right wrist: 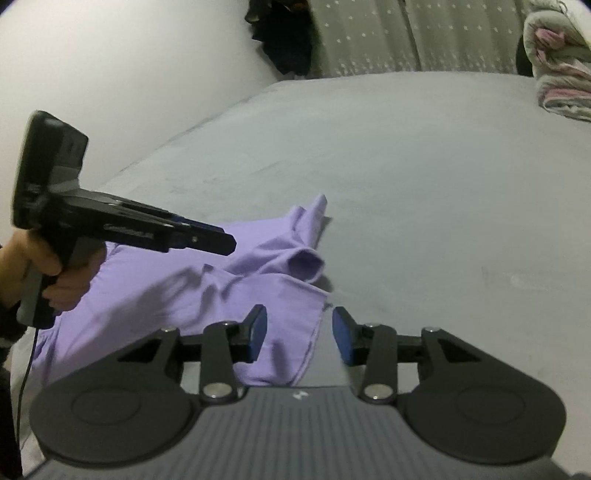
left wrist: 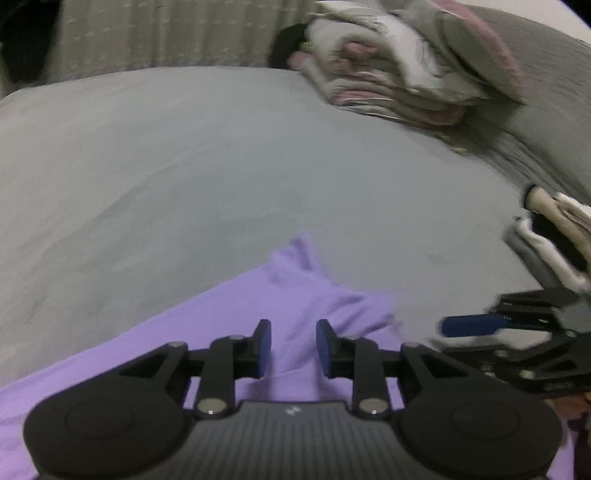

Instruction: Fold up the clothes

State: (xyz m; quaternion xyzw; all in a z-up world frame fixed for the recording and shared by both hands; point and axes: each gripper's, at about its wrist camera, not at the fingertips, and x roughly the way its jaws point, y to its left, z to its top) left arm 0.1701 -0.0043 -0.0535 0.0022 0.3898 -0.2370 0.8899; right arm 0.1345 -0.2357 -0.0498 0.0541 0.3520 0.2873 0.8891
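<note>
A lilac garment [left wrist: 295,295] lies crumpled on the grey bed sheet [left wrist: 184,166], one sleeve pointing away from me. My left gripper [left wrist: 294,349] hovers just over the cloth with its blue pads apart and nothing pinched; from the right wrist view the left gripper [right wrist: 227,245] shows side-on, held by a hand [right wrist: 62,280] above the lilac garment [right wrist: 177,295]. My right gripper [right wrist: 300,334] stands open over the garment's right hem, with the edge of the cloth lying under the gap. The right gripper [left wrist: 448,326] also shows at the right edge of the left wrist view, blurred.
A heap of grey, white and pink bedding [left wrist: 406,74] sits at the far right of the bed. A small stack of pale clothes [left wrist: 554,229] lies at the right. A white wall [right wrist: 129,74] runs along the left, with a grey patterned headboard [right wrist: 406,33] behind.
</note>
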